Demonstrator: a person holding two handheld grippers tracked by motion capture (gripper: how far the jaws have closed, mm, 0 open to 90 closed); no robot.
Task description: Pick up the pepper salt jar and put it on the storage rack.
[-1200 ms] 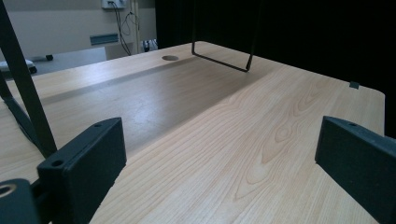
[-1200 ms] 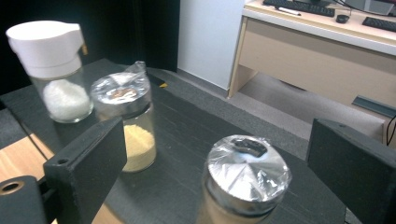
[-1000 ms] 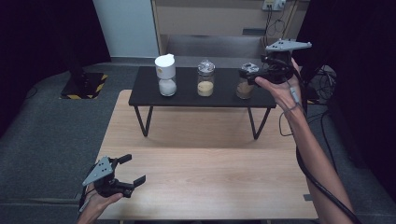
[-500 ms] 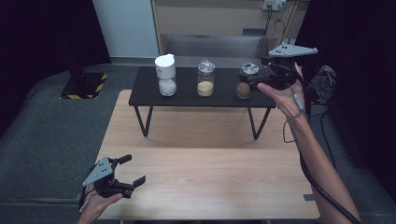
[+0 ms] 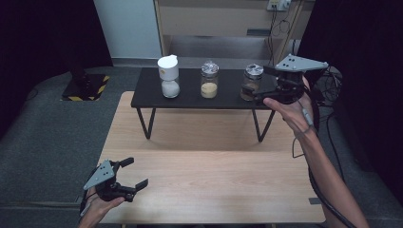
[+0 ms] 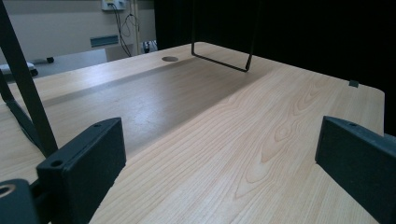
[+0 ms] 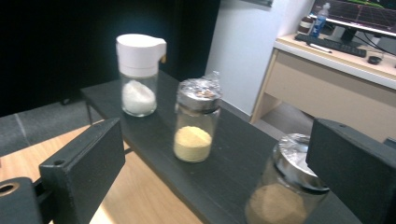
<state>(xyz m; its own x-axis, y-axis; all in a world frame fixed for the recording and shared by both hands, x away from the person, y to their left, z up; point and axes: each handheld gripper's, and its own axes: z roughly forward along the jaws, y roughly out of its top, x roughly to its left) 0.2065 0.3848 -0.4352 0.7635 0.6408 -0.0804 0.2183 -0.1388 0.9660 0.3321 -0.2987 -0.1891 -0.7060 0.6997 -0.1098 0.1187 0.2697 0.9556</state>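
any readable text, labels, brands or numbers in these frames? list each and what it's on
No readable text in any view.
The white-capped jar, the yellow-powder jar and the brown-powder jar carry no visible labels.
The monitor in the right gripper view shows coloured lines, too small and blurred to read.
The yellow-and-black hazard stripes on the floor are markings, without words.

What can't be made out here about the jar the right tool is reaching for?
- Brown-powder jar: its base is cut off by the bottom edge of the right gripper view, and the right tool has one jaw covering its right side.
- In the high view the same jar is too small to tell whether the jaws touch it.
- Its foil-covered lid is blurred, so the closure cannot be told.
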